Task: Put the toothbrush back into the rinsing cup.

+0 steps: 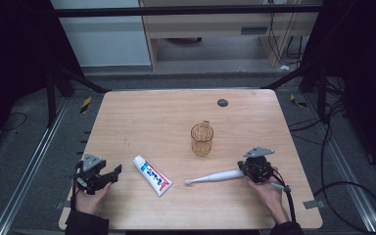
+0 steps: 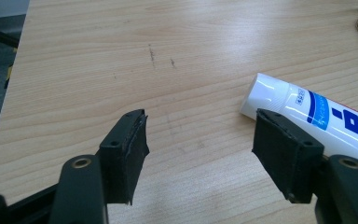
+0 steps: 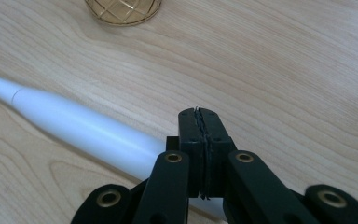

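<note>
The right fingers (image 3: 199, 122) are pressed together with nothing between them, resting over the toothbrush (image 1: 215, 176), whose long axis passes under them and runs off to their left. The left fingers (image 2: 200, 156) stand wide; the toothpaste tube (image 2: 317, 116) lies just beyond their right-hand tip on the surface (image 2: 191, 46).

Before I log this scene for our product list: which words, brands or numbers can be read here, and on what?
Toothpaste tube: blue and red print on white, large characters cut off by the frame edge, small label print too blurred to read; nothing quotable.
Toothbrush: plain white, no text.
Amber cup: a cut pattern, no text.
Table: no label.
</note>
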{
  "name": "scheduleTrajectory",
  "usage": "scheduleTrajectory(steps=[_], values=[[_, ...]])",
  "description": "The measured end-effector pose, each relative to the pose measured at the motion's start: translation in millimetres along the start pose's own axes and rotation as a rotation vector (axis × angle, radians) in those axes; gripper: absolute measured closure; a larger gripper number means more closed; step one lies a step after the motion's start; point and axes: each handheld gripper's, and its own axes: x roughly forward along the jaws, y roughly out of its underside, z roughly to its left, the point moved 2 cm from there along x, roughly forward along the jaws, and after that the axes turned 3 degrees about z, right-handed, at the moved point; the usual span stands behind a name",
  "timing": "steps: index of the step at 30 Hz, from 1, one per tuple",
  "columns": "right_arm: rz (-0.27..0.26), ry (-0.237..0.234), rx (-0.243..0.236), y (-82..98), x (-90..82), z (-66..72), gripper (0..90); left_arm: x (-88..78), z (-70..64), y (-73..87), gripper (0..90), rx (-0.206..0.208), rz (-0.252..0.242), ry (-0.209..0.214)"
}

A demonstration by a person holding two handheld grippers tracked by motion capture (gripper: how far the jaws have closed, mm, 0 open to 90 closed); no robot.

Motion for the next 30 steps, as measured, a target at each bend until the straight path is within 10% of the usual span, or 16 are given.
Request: scheduleTrajectory(steps=[30], values=[[0.03,-0.022,-0.01,26.1,-19.1,4.9,88.8,-0.5,0.7,0.3,34.4,0.002,0.0,0.001]])
